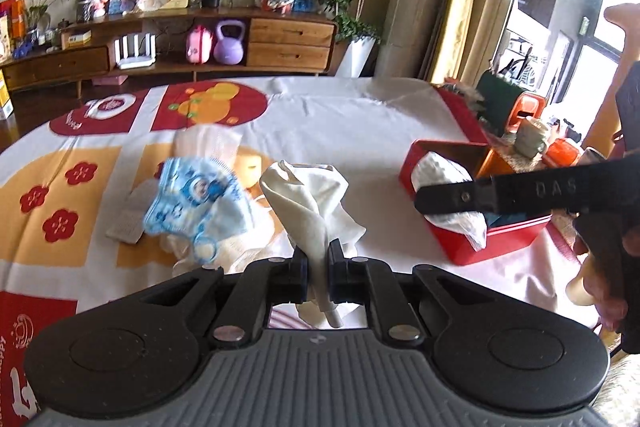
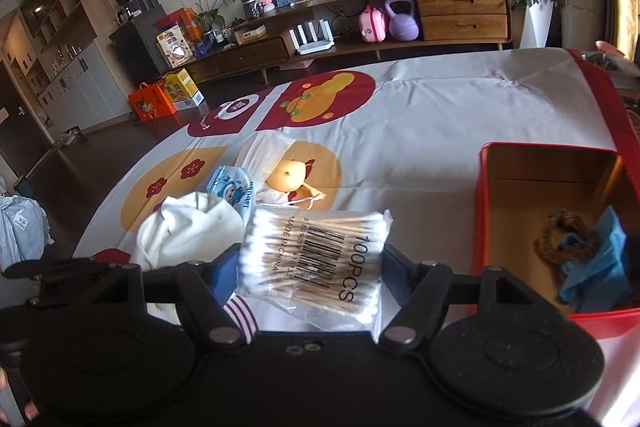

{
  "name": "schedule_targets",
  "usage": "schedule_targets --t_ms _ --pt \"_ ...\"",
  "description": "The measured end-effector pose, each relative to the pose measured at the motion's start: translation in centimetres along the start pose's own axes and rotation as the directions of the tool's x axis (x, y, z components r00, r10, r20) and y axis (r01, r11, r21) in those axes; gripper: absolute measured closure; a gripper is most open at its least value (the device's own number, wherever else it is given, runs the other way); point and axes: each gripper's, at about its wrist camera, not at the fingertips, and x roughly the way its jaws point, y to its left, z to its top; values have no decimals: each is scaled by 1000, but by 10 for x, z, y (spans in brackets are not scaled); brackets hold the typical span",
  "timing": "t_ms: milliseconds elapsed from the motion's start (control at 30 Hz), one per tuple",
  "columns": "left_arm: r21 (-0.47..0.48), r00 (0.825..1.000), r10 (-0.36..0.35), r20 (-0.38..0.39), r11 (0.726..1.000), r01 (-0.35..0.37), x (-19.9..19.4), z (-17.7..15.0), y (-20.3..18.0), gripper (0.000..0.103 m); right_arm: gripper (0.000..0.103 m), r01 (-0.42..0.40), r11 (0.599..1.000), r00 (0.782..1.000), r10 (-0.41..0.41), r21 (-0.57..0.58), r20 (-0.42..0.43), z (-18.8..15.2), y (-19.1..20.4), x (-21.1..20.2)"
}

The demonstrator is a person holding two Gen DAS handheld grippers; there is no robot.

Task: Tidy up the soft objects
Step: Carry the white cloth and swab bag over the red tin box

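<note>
My left gripper [image 1: 318,261] is shut on a crumpled white cloth [image 1: 312,195], which stands up above the table between the pads. The same white cloth [image 2: 188,227] shows at the left of the right wrist view. My right gripper [image 2: 312,271] is shut on a clear bag of cotton swabs [image 2: 316,255], held above the table just left of the red box [image 2: 520,163]. In the box lie a brown scrunchie [image 2: 568,235] and a blue cloth [image 2: 596,267]. In the left wrist view one right finger [image 1: 520,191] crosses in front of the red box [image 1: 460,247].
A blue printed mask pack [image 1: 192,195] and a white gauze piece [image 2: 268,151] lie on the tablecloth [image 1: 360,123] beyond the cloth. A wooden sideboard [image 1: 288,39] with a purple kettlebell stands behind the table. A person's hand [image 1: 608,291] is at the right edge.
</note>
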Motion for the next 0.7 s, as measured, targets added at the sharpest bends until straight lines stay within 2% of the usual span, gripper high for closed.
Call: schedule_targets --t_ms 367,700 --pt "18 998 -63 13 998 63 0 29 -41 94 32 67 998 996 -67 7 58 0 -39 -40" --pt "79 995 -98 1 992 97 25 50 -88 94 32 119 992 990 -121 35 73 -8 -86 -59"
